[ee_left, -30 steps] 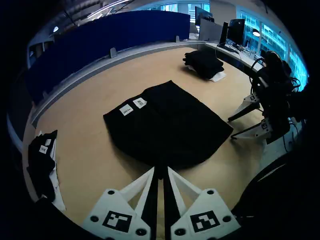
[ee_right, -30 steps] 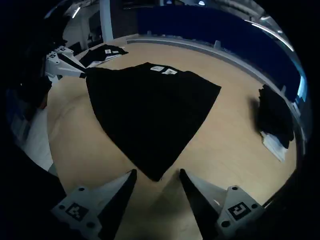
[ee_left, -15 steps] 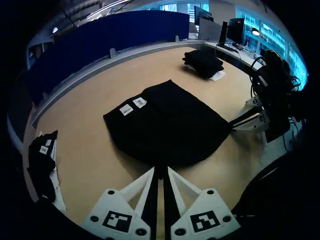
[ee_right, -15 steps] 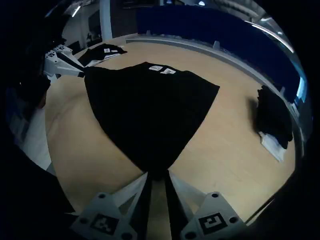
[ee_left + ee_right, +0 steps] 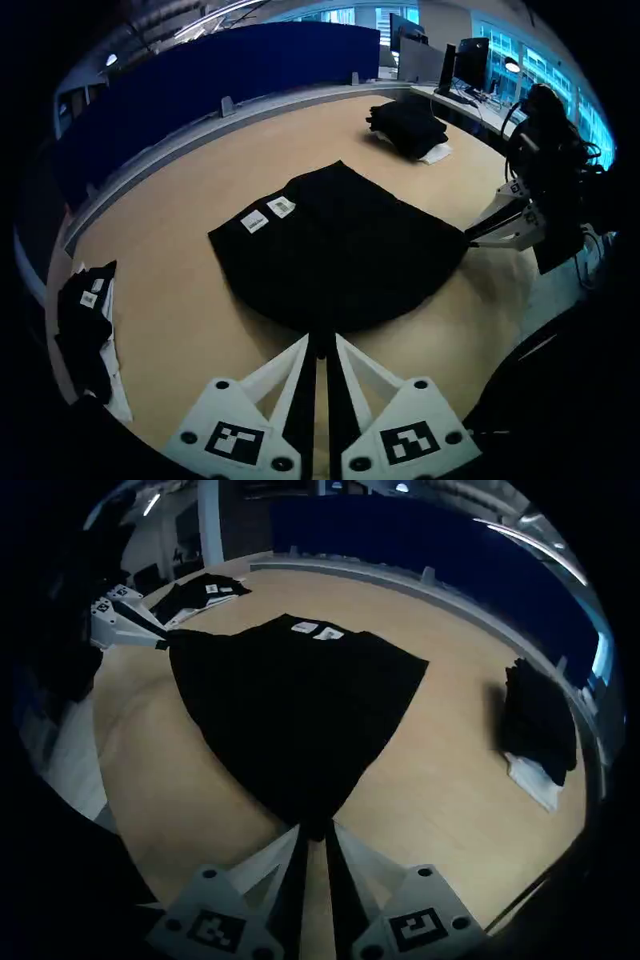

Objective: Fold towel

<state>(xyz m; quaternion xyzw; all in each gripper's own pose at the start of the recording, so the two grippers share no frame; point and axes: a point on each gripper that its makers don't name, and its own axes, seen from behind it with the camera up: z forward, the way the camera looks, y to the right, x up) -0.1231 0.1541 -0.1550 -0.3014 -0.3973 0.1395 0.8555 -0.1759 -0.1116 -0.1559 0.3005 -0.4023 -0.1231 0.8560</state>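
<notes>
**The tally, from where I stand**

One bench (image 5: 176,200). On it lies one black towel (image 5: 344,248), spread out and bearing two white labels (image 5: 254,222). There are two grippers: the left gripper (image 5: 322,336) and the right gripper (image 5: 314,828). One tall stack of folded dark cloths (image 5: 410,126) sits at one end, and one smaller dark pile (image 5: 80,320) at the other. One blue partition (image 5: 208,72) stands behind.

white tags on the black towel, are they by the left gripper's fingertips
No, the white tags lie at the far edge of the black towel, opposite the left gripper pinching its near edge.
</notes>
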